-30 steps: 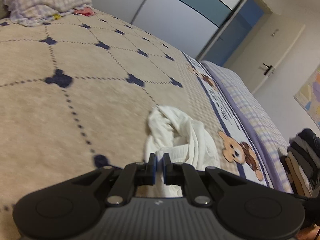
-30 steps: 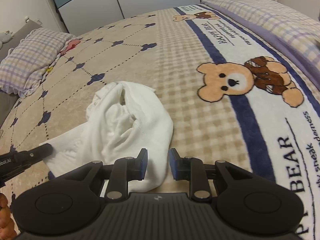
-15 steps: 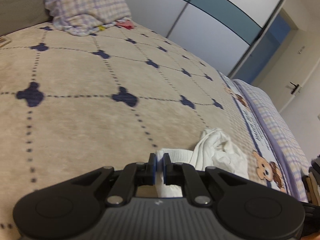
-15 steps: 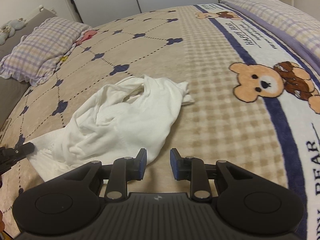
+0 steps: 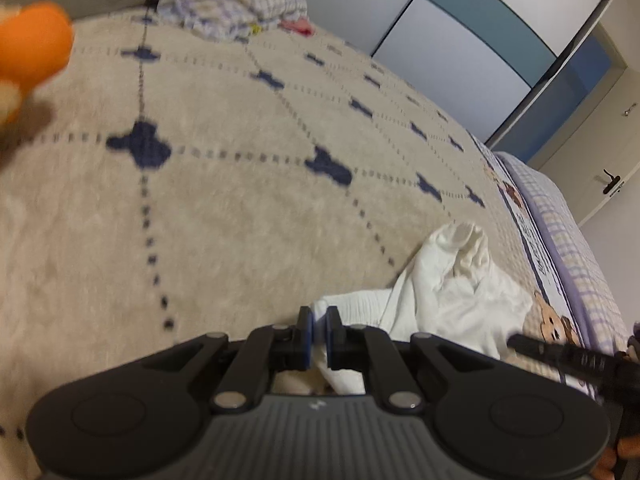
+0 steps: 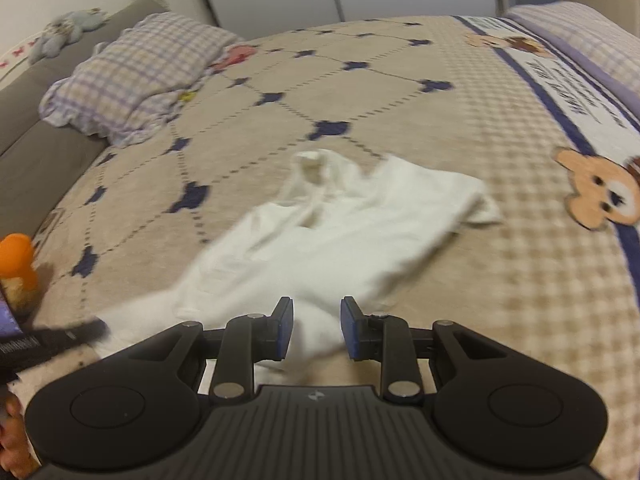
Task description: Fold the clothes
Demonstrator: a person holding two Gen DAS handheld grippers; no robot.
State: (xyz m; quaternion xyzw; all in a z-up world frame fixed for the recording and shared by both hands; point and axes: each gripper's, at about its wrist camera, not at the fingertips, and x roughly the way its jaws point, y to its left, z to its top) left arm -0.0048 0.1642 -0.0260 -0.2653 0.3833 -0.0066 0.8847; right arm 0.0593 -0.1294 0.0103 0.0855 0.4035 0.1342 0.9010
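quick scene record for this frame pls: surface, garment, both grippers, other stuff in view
surface: beige bear-print blanket on a bed
garment: white garment, crumpled and partly spread out, blurred
left gripper: shut on a ribbed edge of the white garment
right gripper: open, fabric lies between the pads, which do not press on it
pillow: checked pillow at the head of the bed
orange item: orange-topped object at the blanket's edge, too blurred to name
background: wardrobe doors
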